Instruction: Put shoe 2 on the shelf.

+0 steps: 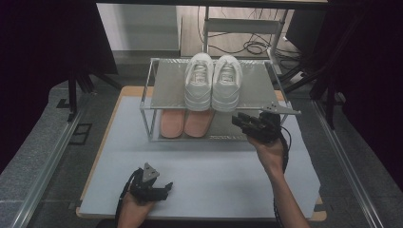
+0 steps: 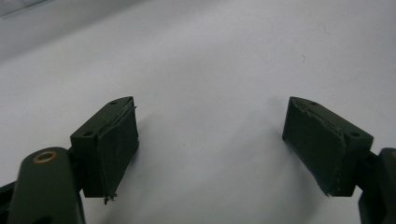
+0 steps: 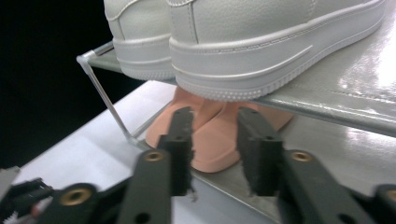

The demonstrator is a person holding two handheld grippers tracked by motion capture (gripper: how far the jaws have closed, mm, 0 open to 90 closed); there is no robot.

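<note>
A pair of white sneakers (image 1: 212, 81) stands side by side on the top shelf of a metal rack (image 1: 166, 80). Under them, on the lower shelf, lies a pair of pink slippers (image 1: 185, 122). My right gripper (image 1: 240, 119) is at the rack's front right, pointing left toward the slippers. In the right gripper view its jaws (image 3: 214, 135) stand partly open with nothing pressed between them. The pink slippers (image 3: 161, 126) lie just beyond the tips, and a white sneaker (image 3: 261, 37) is above. My left gripper (image 1: 166, 189) rests near the table's front left, open (image 2: 210, 140) over bare table.
The rack stands at the far middle of a pale mat (image 1: 214, 171) on the wooden table. Its thin corner post (image 3: 105, 95) rises left of the slippers. Aluminium rails (image 1: 47, 161) run along both sides. Cables lie on the floor behind.
</note>
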